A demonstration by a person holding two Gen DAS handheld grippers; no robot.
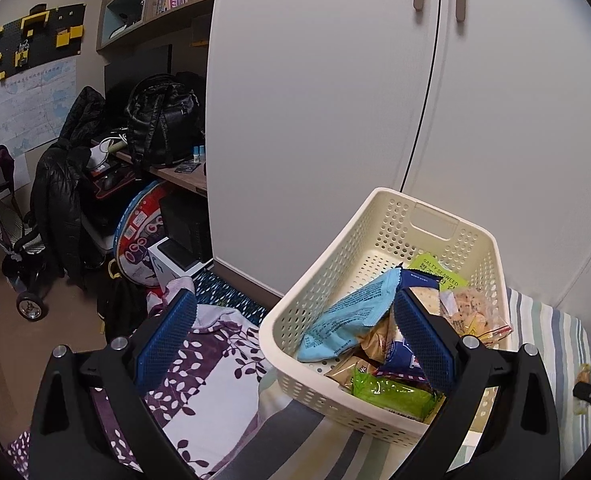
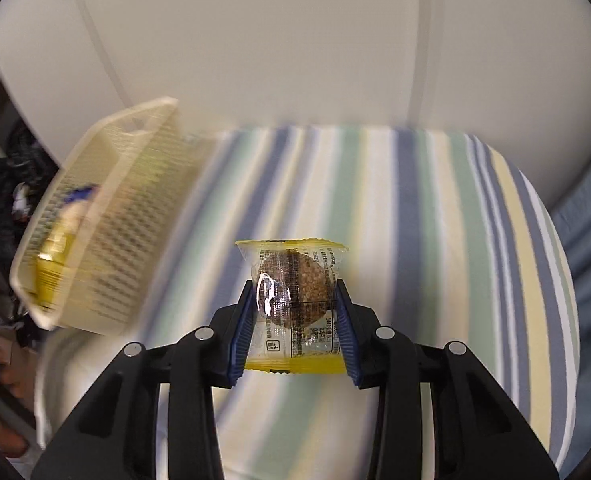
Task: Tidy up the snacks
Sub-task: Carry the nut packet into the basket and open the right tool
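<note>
Green packet (in the basket) reads "SALTY SEAWEED".

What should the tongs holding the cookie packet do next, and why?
Probably carry it left, over the basket, and let go there. The right tongs are shut on the cookie packet, held above the striped cloth. The basket sits to the left with other snacks already inside, and the left tongs are open beside it, holding nothing.

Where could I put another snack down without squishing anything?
Bare striped sheet lies right of the basket, up to the white wardrobe doors. The basket's far end has some room; its near end is crowded with packets.
</note>
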